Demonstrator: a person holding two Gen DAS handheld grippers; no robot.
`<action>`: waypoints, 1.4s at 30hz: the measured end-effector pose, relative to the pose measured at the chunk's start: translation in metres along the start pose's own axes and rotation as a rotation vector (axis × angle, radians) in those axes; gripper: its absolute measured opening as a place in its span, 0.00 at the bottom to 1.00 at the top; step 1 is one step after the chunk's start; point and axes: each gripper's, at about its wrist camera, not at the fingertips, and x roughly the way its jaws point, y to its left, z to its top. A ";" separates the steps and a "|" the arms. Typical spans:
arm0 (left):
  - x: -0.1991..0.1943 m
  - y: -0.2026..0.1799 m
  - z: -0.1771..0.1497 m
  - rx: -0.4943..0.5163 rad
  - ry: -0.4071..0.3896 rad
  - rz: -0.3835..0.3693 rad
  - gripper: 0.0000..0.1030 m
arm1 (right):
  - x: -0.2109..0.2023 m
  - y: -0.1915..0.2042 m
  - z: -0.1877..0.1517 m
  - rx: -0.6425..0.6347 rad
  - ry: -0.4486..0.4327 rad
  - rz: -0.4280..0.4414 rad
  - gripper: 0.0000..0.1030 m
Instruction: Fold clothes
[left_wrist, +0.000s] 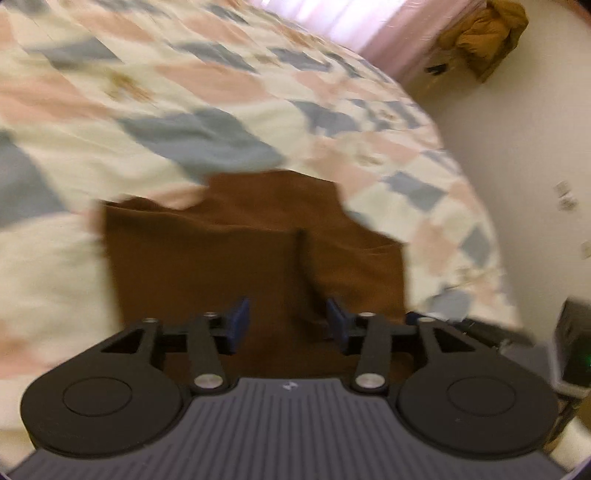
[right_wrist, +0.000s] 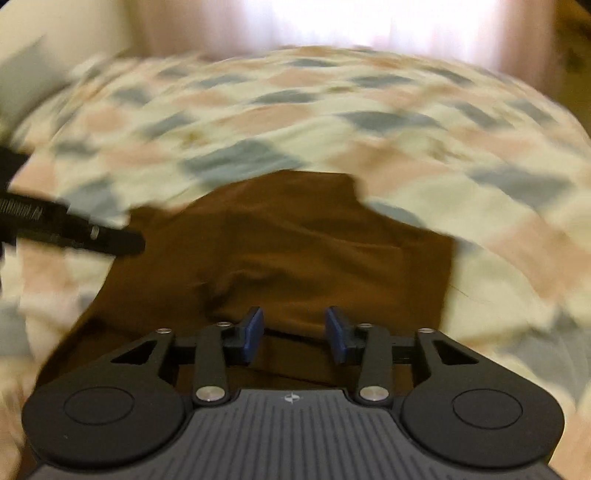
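Your left gripper (left_wrist: 288, 325) stands with its blue pads spread wide, nothing between them, just over the near edge of the brown garment (left_wrist: 255, 254). Your right gripper (right_wrist: 294, 334) is likewise parted and empty above the same cloth (right_wrist: 295, 251). The garment is soft, matte and creased, folded into a rough rectangle with a raised fold line down its middle, lying flat on the bed's near side. Under it spreads a quilted bedspread (left_wrist: 192, 122) in cream, pink and grey-blue diamonds, smeared by motion blur. In the right view your left gripper's black body (right_wrist: 74, 229) juts in from the left edge. Beyond the bed's far edge hang pale pink curtains (left_wrist: 332, 18), blown out by light; a mustard coat (left_wrist: 487, 37) hangs near the corner.
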 end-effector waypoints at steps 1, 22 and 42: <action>0.008 -0.003 0.001 -0.020 0.011 -0.019 0.47 | -0.002 -0.015 0.000 0.065 -0.001 -0.007 0.44; 0.029 -0.026 -0.026 0.024 0.018 0.245 0.06 | 0.007 -0.095 -0.006 0.144 -0.036 0.069 0.14; 0.063 -0.022 -0.020 0.240 0.084 0.372 0.19 | 0.065 -0.078 0.002 0.054 0.108 0.152 0.32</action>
